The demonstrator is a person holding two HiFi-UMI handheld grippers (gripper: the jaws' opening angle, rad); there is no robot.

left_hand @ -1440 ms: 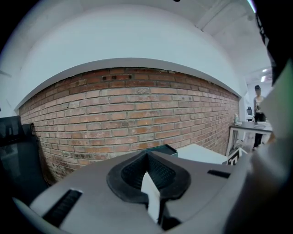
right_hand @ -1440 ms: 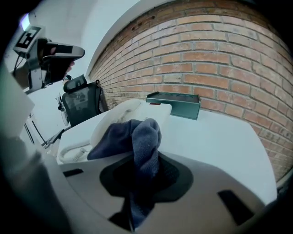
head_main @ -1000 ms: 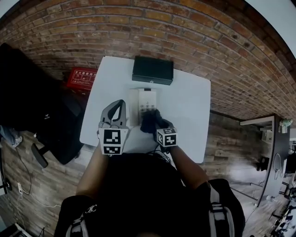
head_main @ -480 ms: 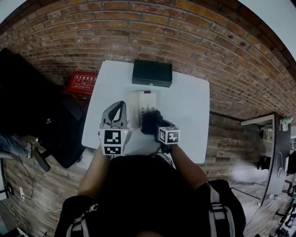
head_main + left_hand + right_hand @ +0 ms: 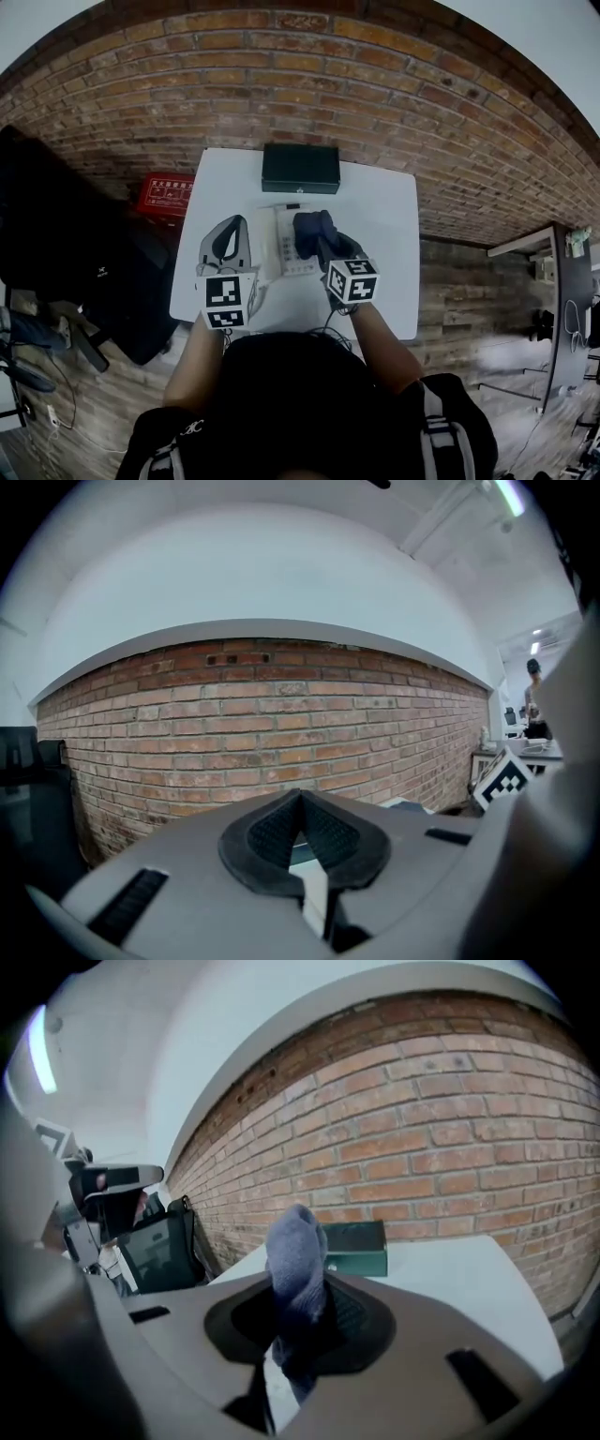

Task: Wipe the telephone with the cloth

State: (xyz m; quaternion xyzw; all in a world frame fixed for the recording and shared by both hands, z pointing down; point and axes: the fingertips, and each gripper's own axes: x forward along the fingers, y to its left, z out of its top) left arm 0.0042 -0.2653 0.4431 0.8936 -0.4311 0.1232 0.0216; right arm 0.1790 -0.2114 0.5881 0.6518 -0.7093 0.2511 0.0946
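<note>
A white telephone (image 5: 279, 246) lies on the white table (image 5: 384, 234), its keypad facing up. My right gripper (image 5: 324, 246) is shut on a dark blue cloth (image 5: 312, 228), which rests over the phone's right far part. In the right gripper view the cloth (image 5: 295, 1246) sticks up out of the shut right gripper (image 5: 298, 1309). My left gripper (image 5: 236, 231) hovers just left of the phone; its jaws are closed and hold nothing. The left gripper view shows the left gripper (image 5: 300, 803) with its pads together, pointing at the brick wall.
A dark flat box (image 5: 300, 169) lies at the table's far edge, behind the phone; it is also in the right gripper view (image 5: 358, 1238). A red crate (image 5: 165, 192) and black furniture (image 5: 66, 253) stand on the floor to the left. A brick wall (image 5: 375, 84) runs behind the table.
My right gripper has pushed the cloth away from me along the phone, from the keypad's near end to its far right part. The left gripper has stayed beside the phone.
</note>
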